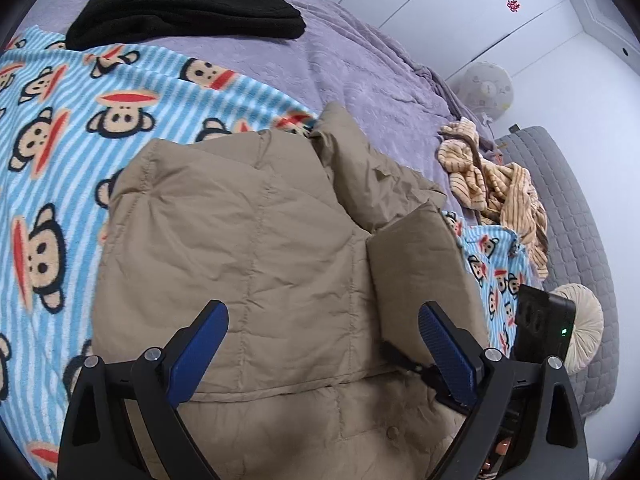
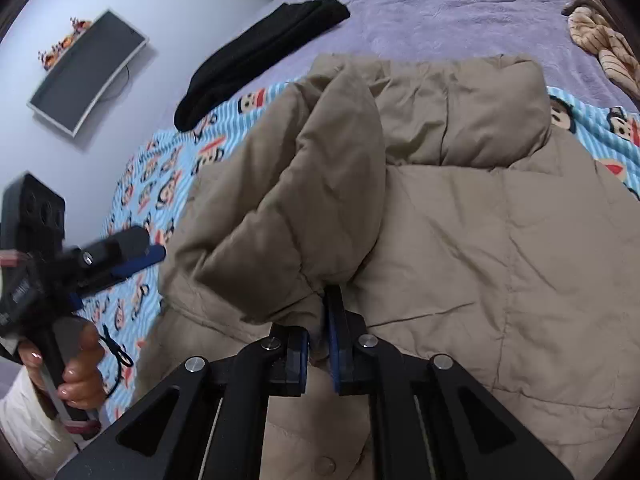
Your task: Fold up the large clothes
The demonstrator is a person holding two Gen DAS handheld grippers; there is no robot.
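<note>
Tan puffer jacket (image 1: 256,240) spread on a monkey-print blanket (image 1: 60,128) over the purple bed (image 1: 360,72). Left hand-held gripper (image 1: 322,316) hovers above the jacket's quilted body, jaws wide apart, nothing between them. Right hand-held gripper (image 2: 320,344) pinched tight on a sleeve (image 2: 304,184), lifted and bunched just ahead of it. Black garment (image 2: 260,52) lies far ahead; striped cloth (image 1: 492,188) heaped to the left gripper's right.
</note>
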